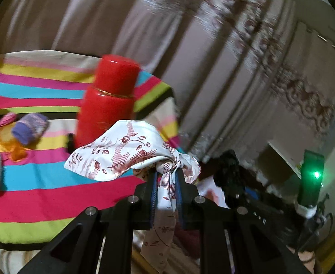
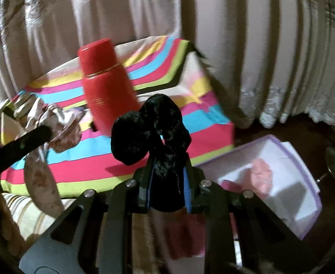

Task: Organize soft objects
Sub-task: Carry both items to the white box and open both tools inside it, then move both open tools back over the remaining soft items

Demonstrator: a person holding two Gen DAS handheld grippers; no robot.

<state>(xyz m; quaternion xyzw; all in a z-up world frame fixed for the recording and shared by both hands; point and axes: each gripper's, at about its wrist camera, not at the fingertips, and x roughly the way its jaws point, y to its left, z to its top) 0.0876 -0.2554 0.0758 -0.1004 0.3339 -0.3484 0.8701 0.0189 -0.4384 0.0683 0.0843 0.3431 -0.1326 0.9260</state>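
My left claw (image 1: 166,175) pinches the scarf (image 1: 121,150) and my right claw (image 2: 168,171) the black sock (image 2: 153,127), both lifted off the bed (image 2: 126,169), probably bound for the box (image 2: 288,182) at four o'clock.

Red flask (image 2: 105,86) upright amid striped cloth (image 2: 167,118)

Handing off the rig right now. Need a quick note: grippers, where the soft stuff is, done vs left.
Left hand-held gripper: shut on the white floral cloth, lifted off the striped table cover.
Right hand-held gripper: shut on a black fuzzy item, also in the air.
White bin with purple trim sits on the floor right of the table; something pink already inside.
Left: drop both held pieces, presumably in the bin. Purple rolled item and other small pieces remain beside the red flask.
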